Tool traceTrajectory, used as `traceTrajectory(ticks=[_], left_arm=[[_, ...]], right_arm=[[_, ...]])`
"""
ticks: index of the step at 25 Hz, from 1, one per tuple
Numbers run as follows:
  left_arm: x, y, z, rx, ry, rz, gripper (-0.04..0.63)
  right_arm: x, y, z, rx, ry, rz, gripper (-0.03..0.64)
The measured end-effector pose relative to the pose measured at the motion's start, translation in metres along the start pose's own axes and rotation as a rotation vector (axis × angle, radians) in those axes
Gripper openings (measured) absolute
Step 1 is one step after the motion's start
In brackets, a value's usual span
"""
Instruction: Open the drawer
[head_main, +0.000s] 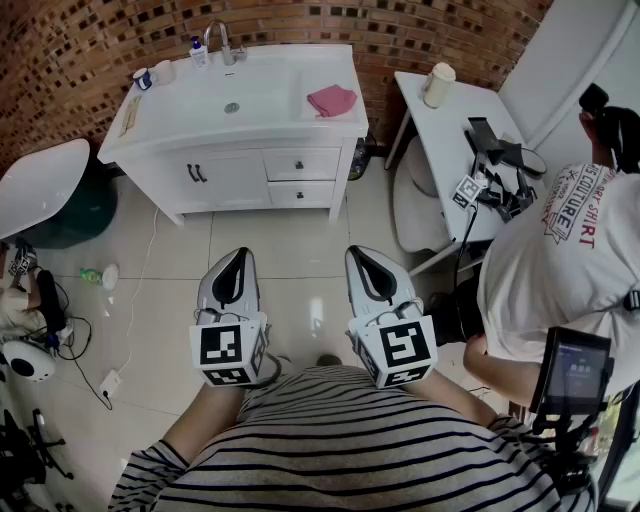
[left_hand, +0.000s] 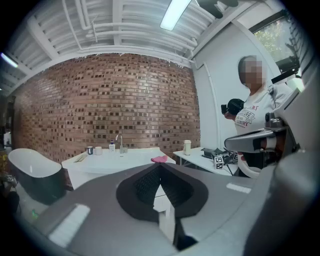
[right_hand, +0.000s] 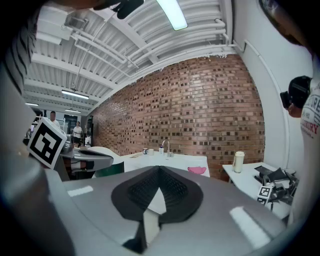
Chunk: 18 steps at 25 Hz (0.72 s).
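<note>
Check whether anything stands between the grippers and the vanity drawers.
Nothing visible does. Only bare floor tiles lie between the left gripper, the right gripper and the two shut drawers in the white vanity.

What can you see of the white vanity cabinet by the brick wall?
The white vanity cabinet stands on the tiled floor against the brick wall. Its glossy top holds a sink basin with a faucet at the back, a pink cloth at the right, cups and a bottle. The front has two doors with dark handles and two stacked drawers, both shut.
</note>
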<state>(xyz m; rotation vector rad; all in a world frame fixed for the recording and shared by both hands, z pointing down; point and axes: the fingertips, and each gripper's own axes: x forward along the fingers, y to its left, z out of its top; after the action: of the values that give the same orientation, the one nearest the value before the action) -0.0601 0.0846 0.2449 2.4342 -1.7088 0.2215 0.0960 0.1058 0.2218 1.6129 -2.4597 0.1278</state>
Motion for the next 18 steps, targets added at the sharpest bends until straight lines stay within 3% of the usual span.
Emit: traceTrajectory(ticks=[8, 13, 18], left_arm=[[0.052, 0.021, -0.011, 0.013, 0.021, 0.025, 0.015], [0.116, 0.058, -0.027, 0.040, 0.043, 0.006, 0.015], [0.207, 0.107, -0.045, 0.053, 0.119, -0.074, 0.015]], right_arm=[[0.055, -0.045, -0.033, 0.008, 0.050, -0.033, 0.002], [0.147, -0.062, -0.064, -0.006, 0.115, -0.047, 0.002], [0.254, -0.078, -0.097, 0.021, 0.218, -0.087, 0.002]])
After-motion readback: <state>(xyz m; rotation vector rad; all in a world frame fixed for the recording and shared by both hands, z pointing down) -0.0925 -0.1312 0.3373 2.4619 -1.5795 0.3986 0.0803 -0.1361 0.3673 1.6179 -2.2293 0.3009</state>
